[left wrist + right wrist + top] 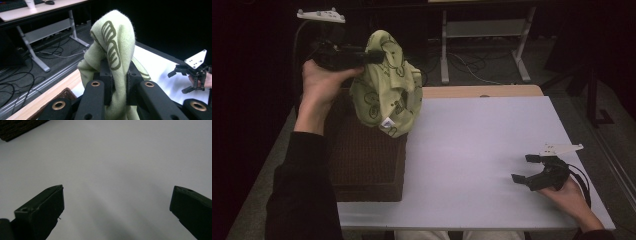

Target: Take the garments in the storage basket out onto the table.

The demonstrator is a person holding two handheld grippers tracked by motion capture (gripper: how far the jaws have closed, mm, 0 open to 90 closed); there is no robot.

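1. Landmark: the brown wicker basket (367, 165) at the left end of the white table (482, 150). All places below are taken from it.
2. Left gripper (374, 56) is raised well above the basket's far rim, pointing across toward the table side. Its jaws are clamped on a fold of the green cloth (387, 85); in the left gripper view the fabric (115, 50) is pinched between the two black pads and bunches up over them.
3. The cloth is fully airborne. It hangs down from the pinch, long axis near vertical, lower edge with a small white label (386, 125) dangling just over the basket's far right corner. Whether that edge touches the rim cannot be told.
4. Right gripper (526, 169) rests low over the table, well apart from the basket on its right side and toward the near edge. Jaws spread wide, nothing between them; the right gripper view looks down on bare white surface, with a corner of the basket at upper left.
5. Key relation: the cloth lies up and to the left of the right gripper's open fingers, with bare table between. The left hand has it; the right is the far one.
6. Judgement: the cloth looks to be lifted out of the basket toward the table; for a two-handed spread, the right gripper would have to cross toward the hanging lower edge.
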